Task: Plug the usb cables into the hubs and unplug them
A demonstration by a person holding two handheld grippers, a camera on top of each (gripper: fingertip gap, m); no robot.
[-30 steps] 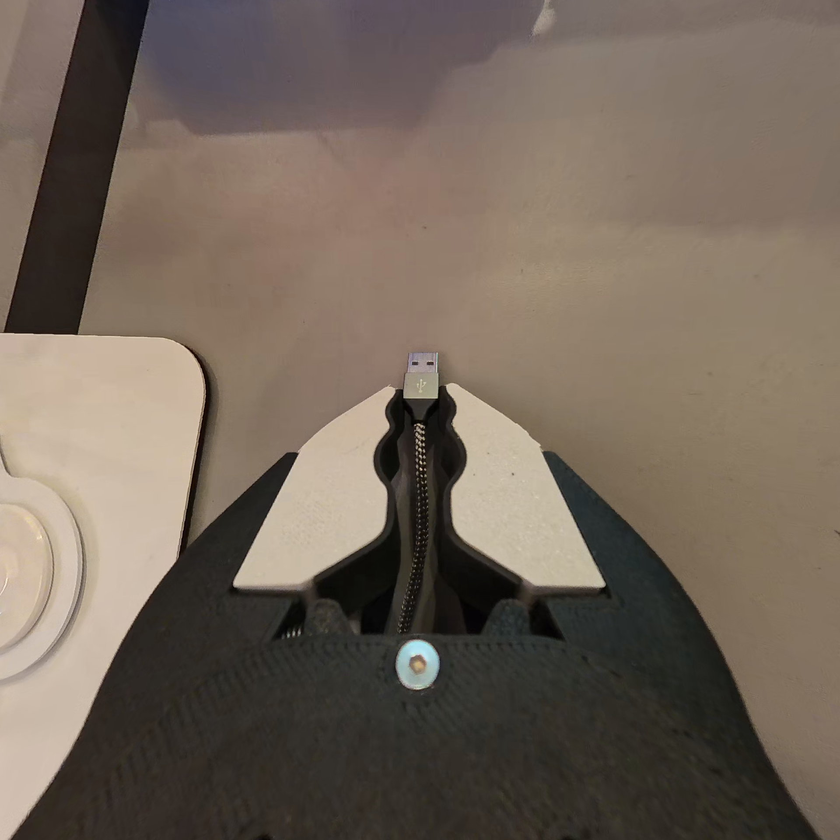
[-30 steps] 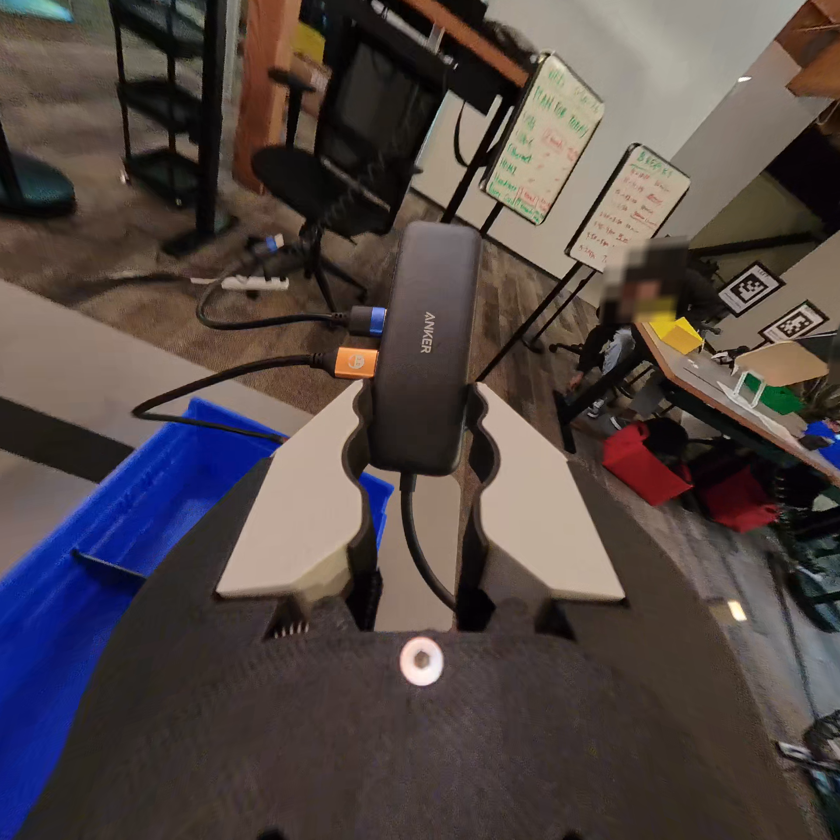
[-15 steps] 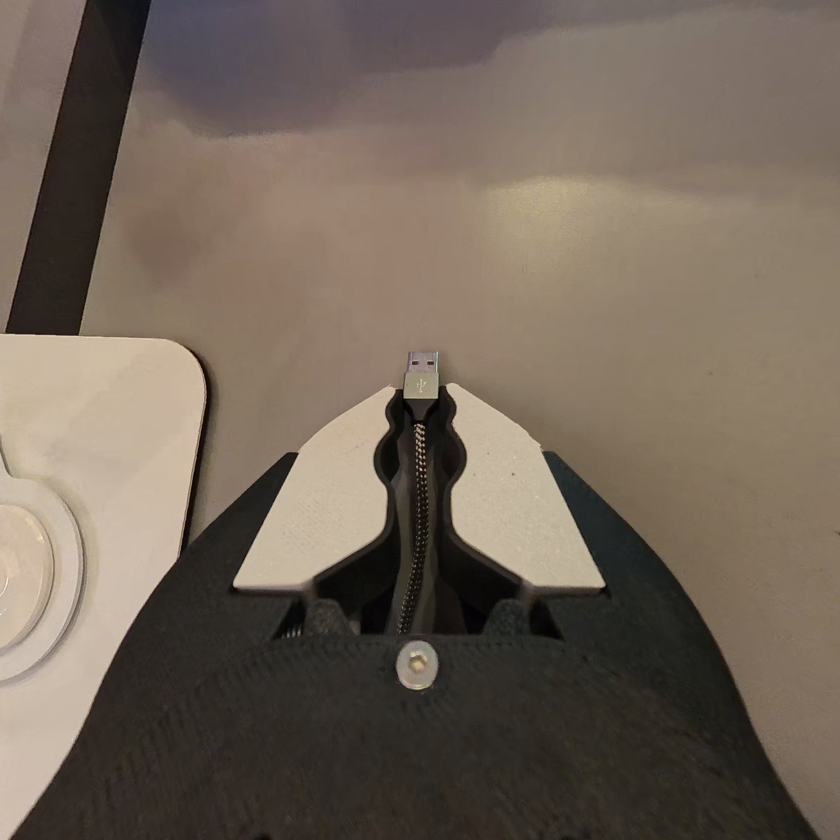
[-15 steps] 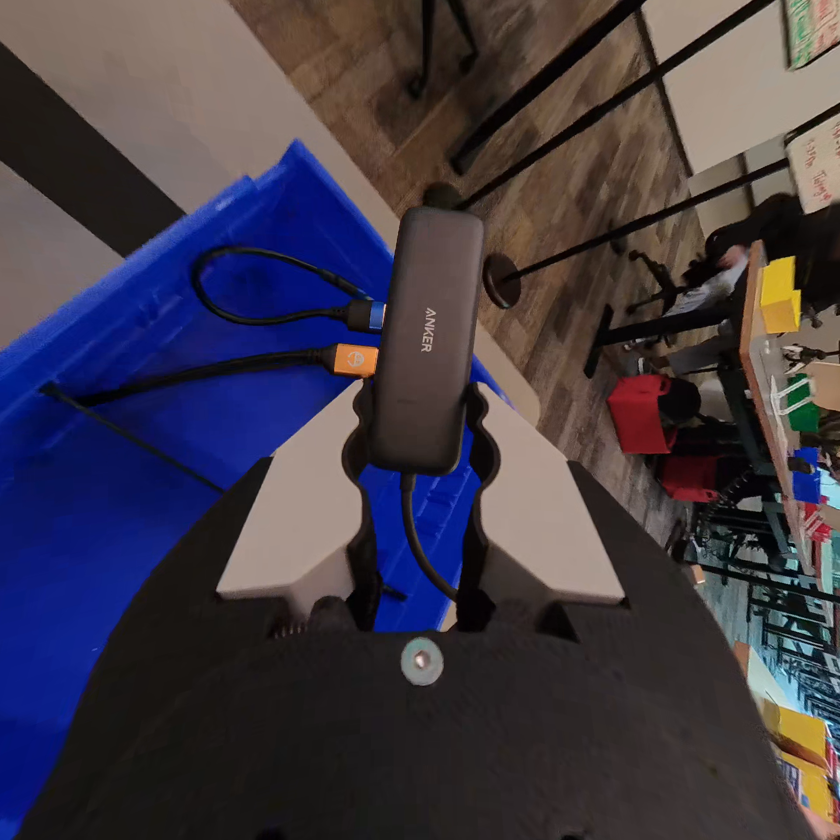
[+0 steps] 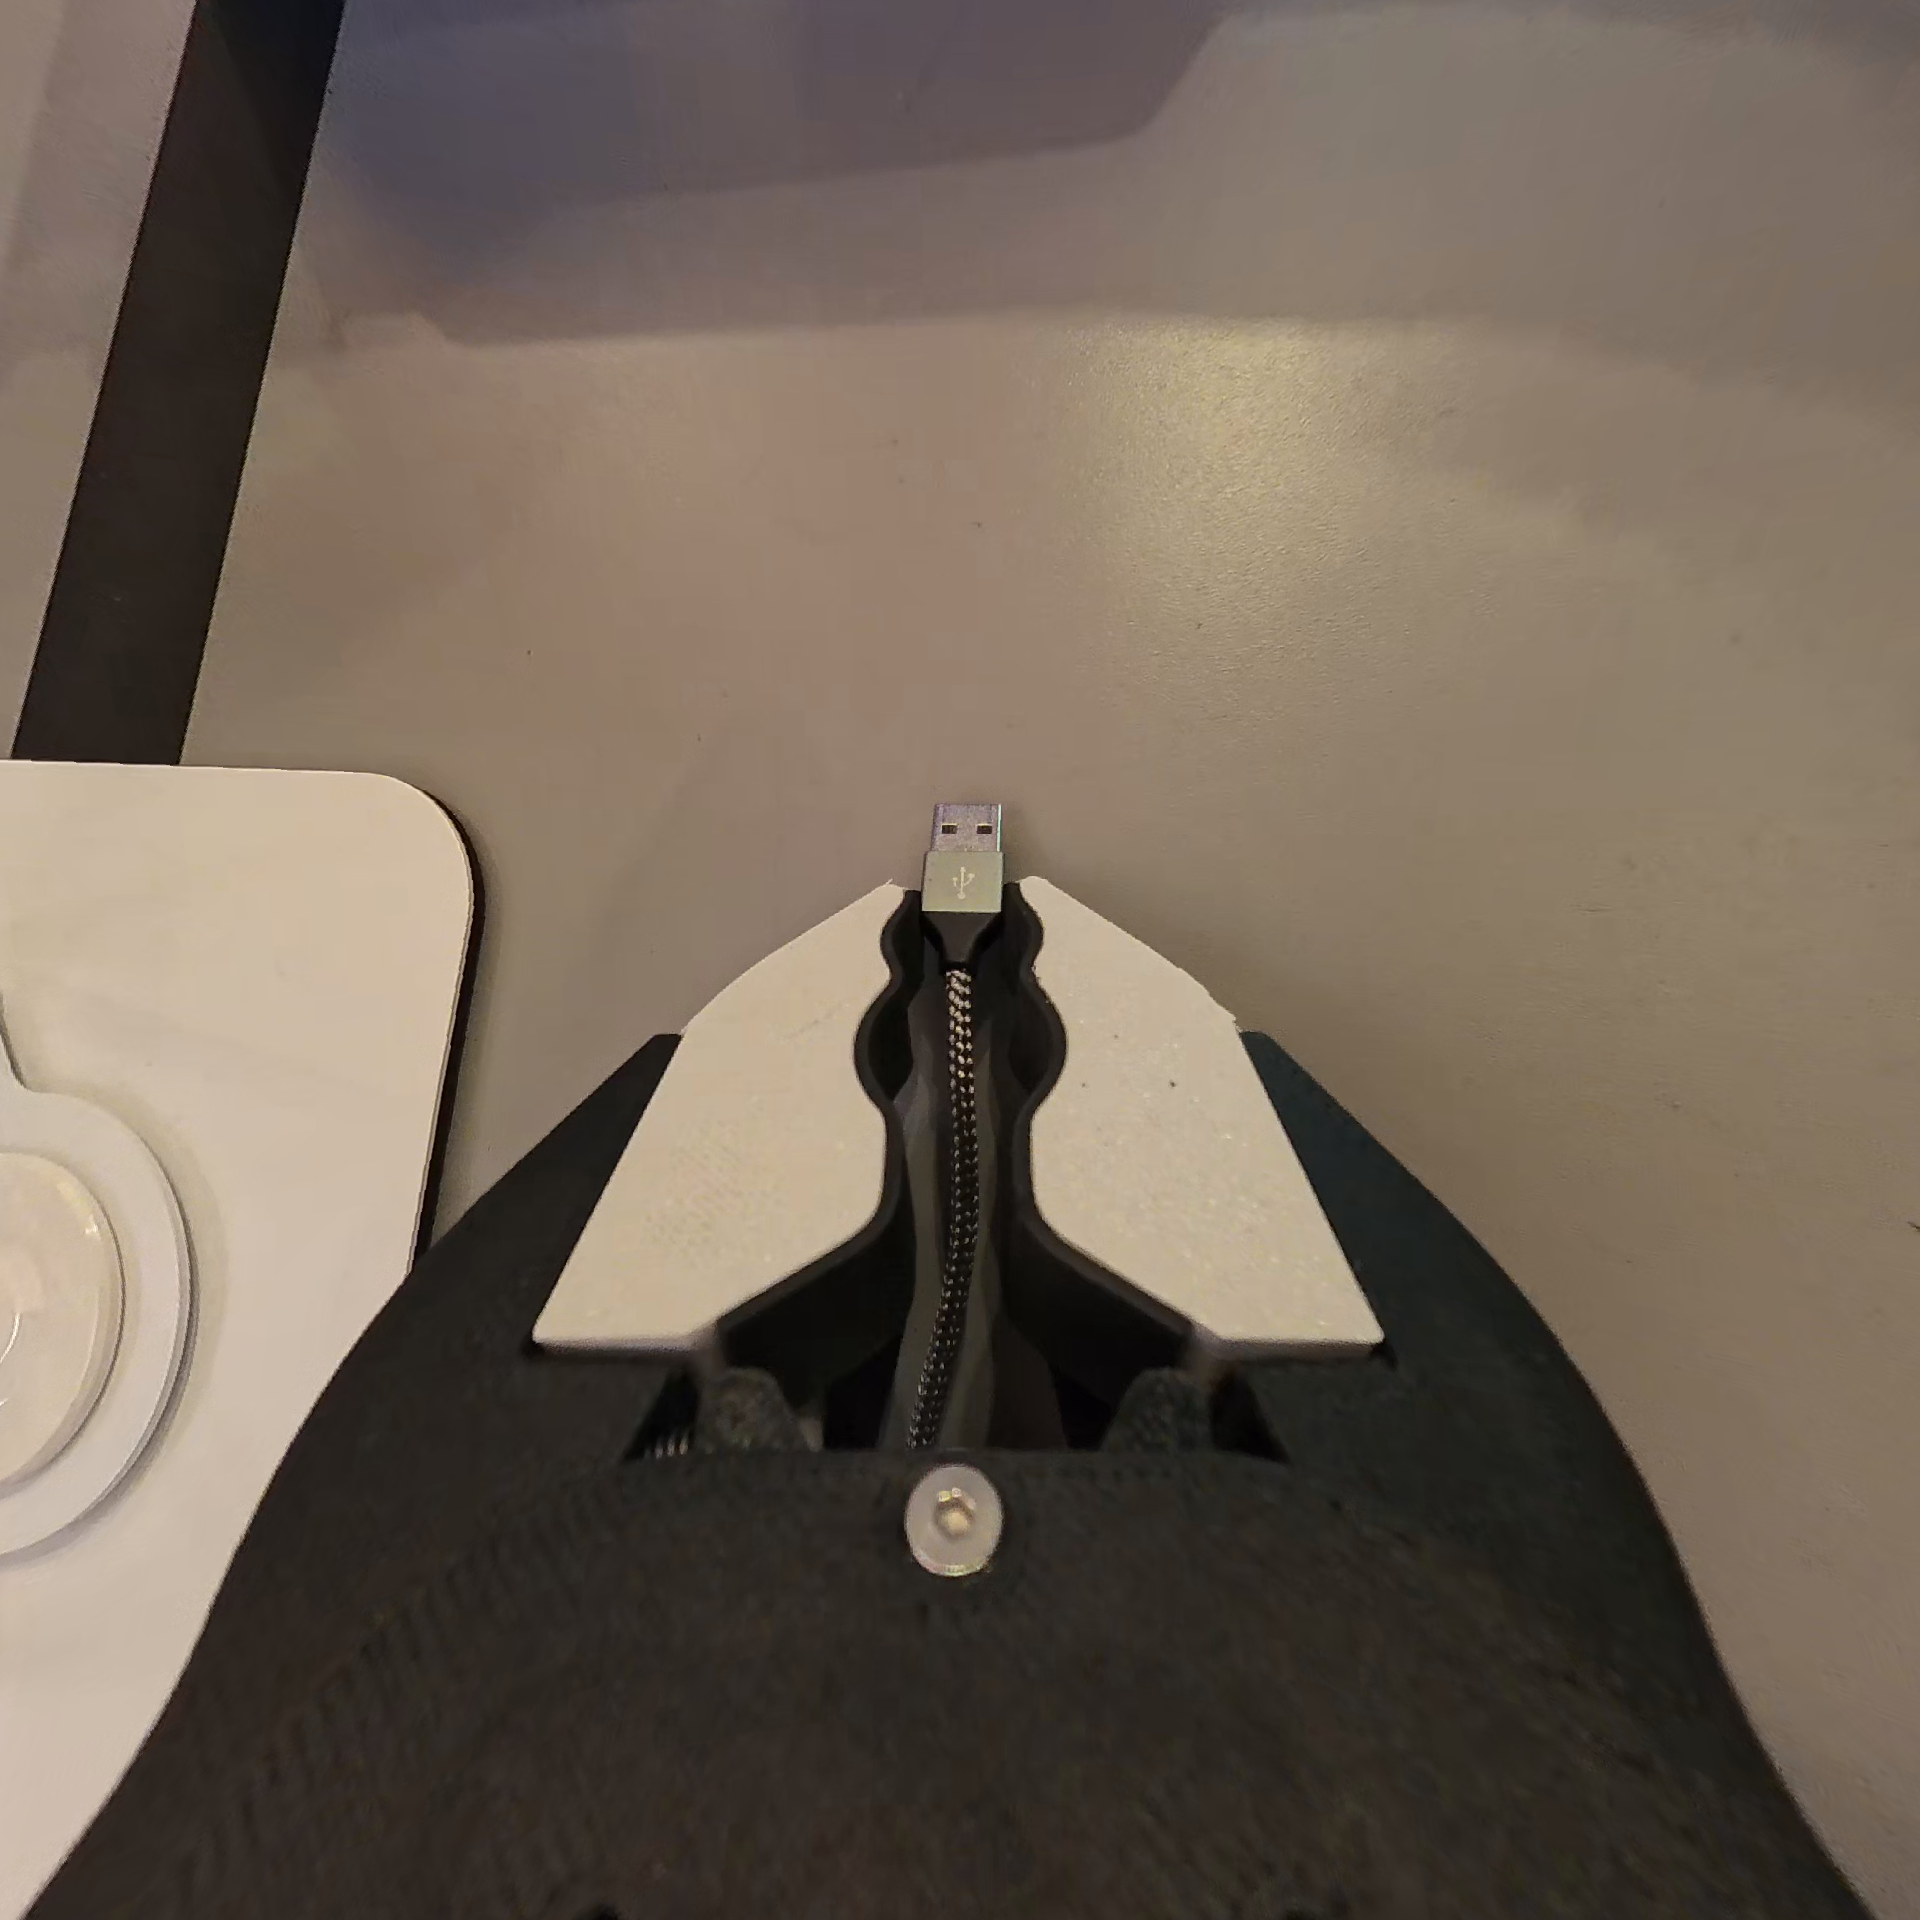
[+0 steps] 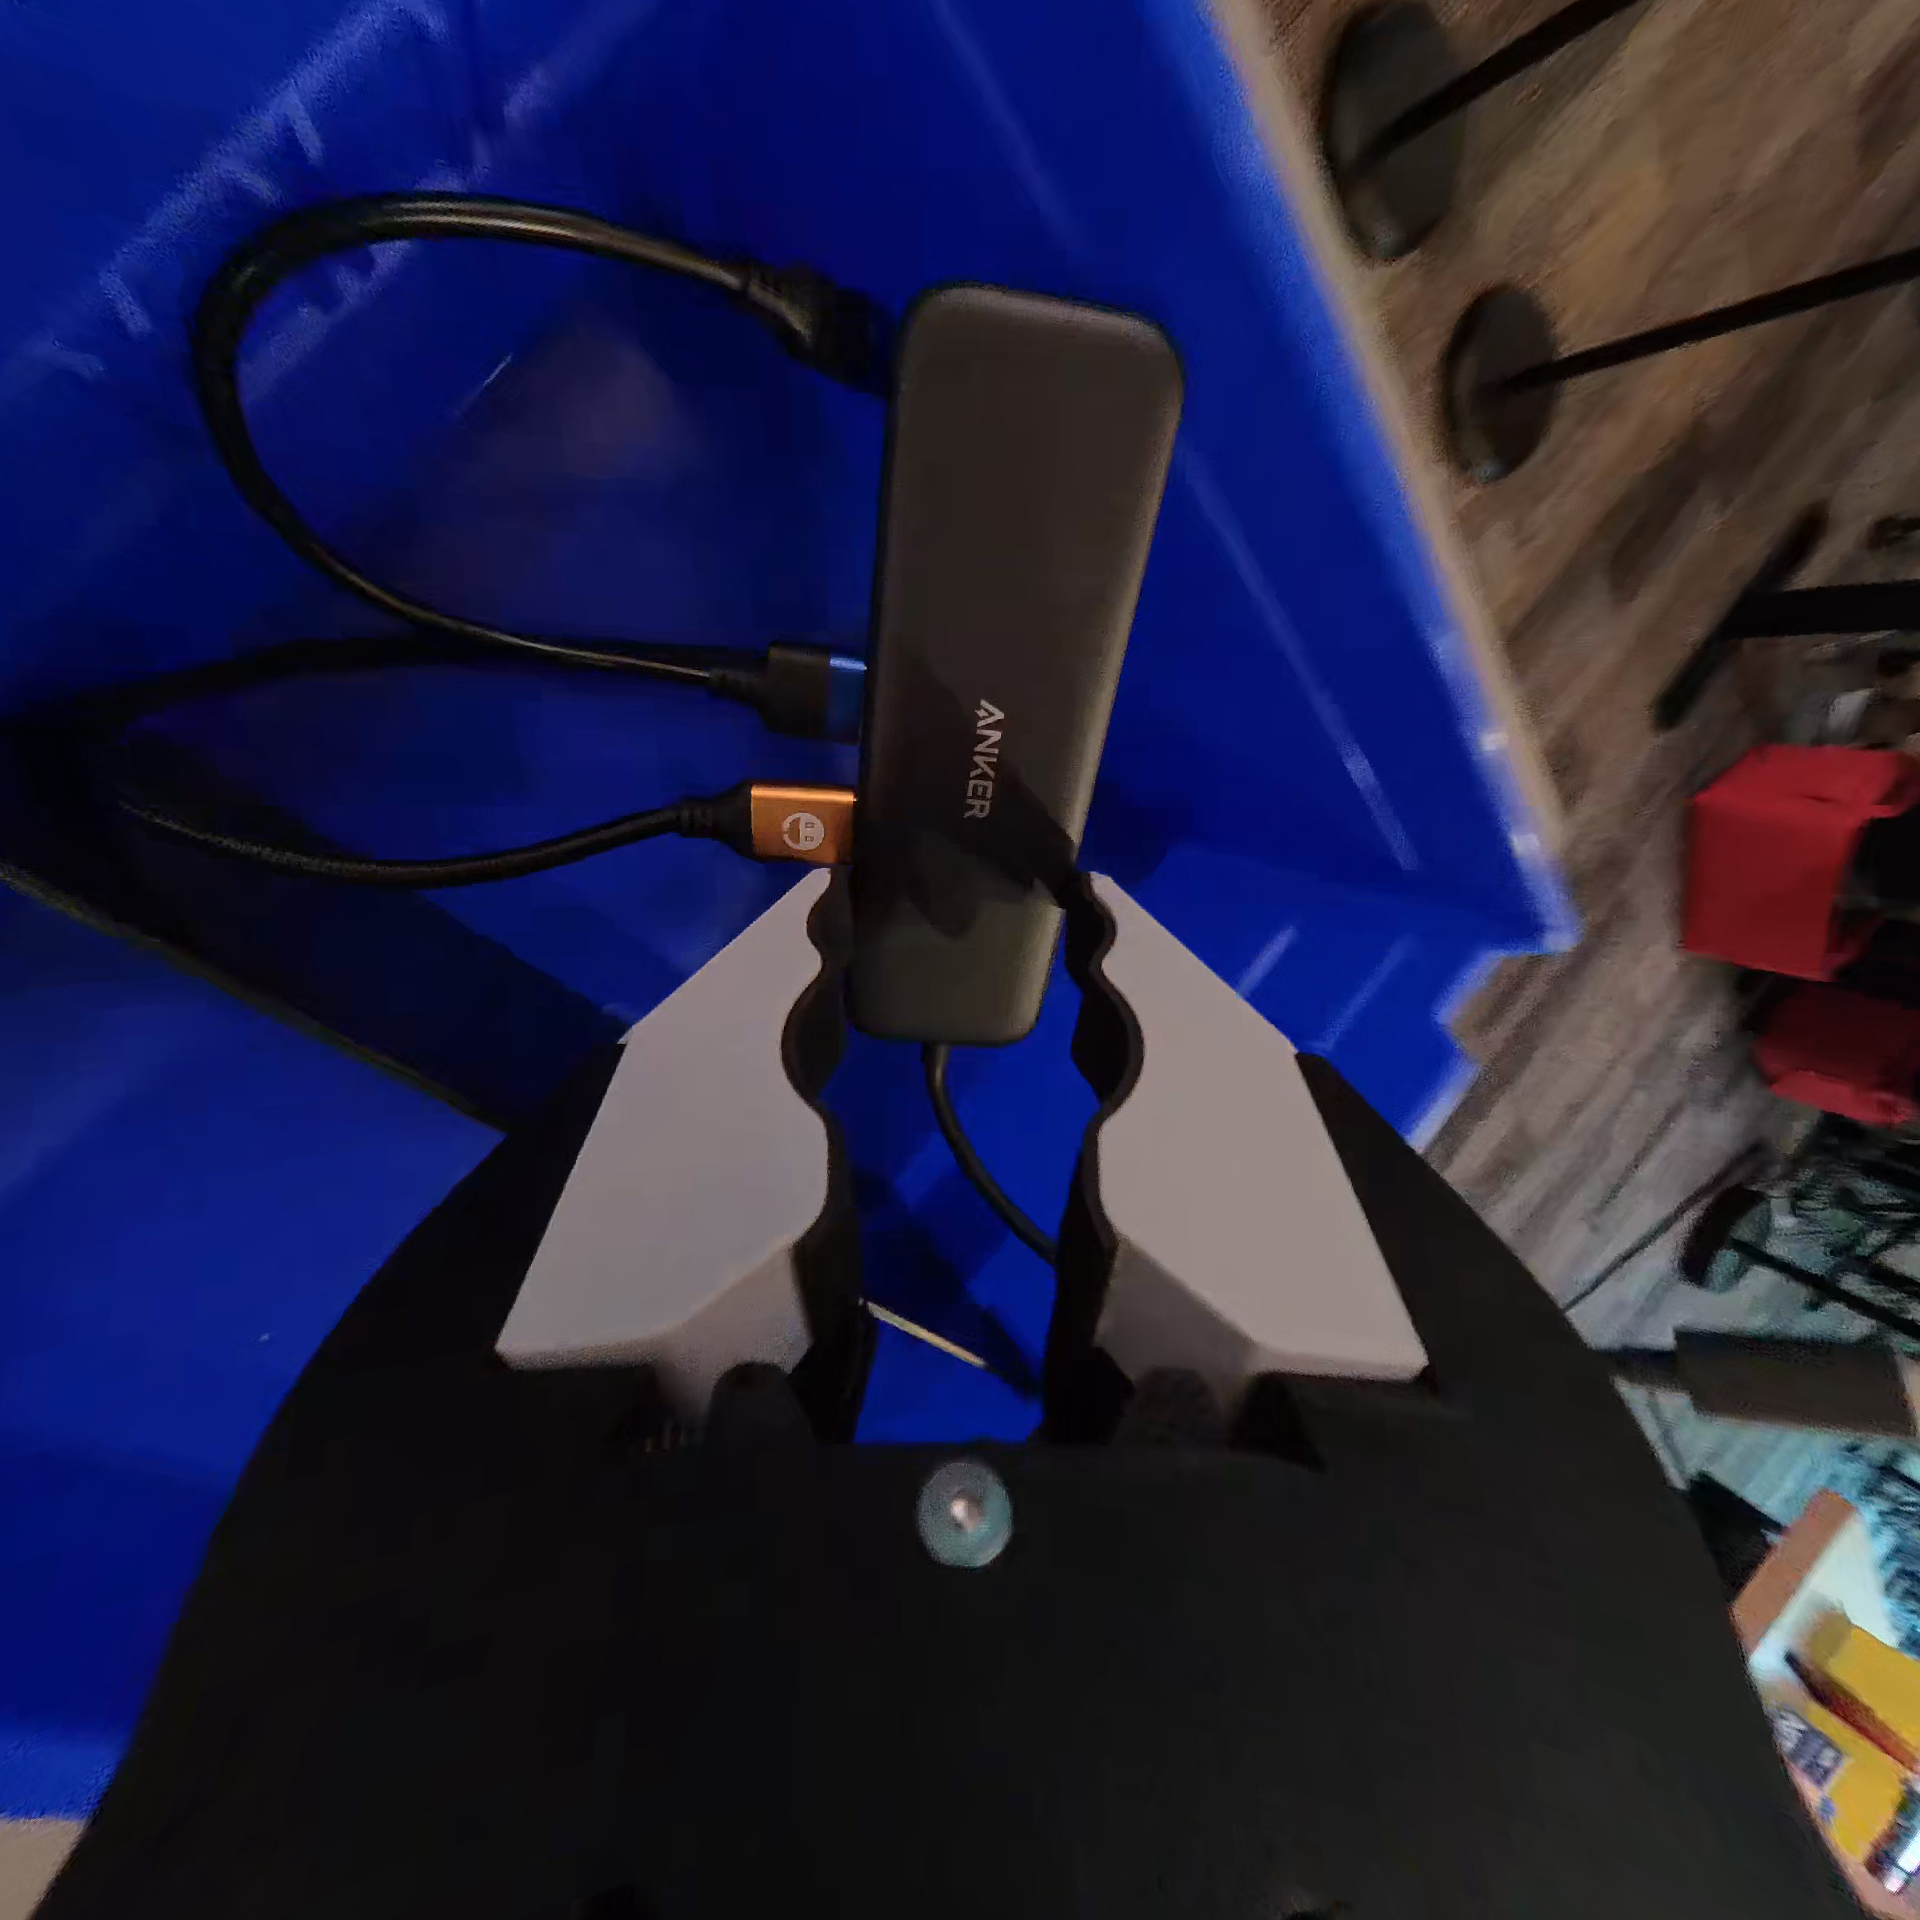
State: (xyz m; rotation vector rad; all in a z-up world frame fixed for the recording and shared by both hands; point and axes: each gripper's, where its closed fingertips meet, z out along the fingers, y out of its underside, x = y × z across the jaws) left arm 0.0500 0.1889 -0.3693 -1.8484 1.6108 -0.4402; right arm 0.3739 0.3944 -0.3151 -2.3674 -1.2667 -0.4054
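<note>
My braided cable [image 5: 951,1153] is black-and-silver flecked, its plug [image 5: 966,864] grey-silver; the hub [image 6: 997,665] dark grey, its plugs orange [image 6: 802,823] and blue [image 6: 826,691]; the bin [image 6: 468,499] blue.

I see a braided black-and-white USB cable [image 5: 954,1132] running up between my left tool's fingers, its grey plug [image 5: 965,875] with bare metal tip poking out past them, unplugged, over a pale tabletop. In my right view a dark slim hub [image 6: 997,665] stands lengthwise, its near end pinched between the fingers, its own thin lead [image 6: 971,1153] trailing back. On the hub's left side: an orange plug [image 6: 800,823] seated, a blue-collared plug [image 6: 821,691] above it, and a black plug [image 6: 831,322] near the far end.
</note>
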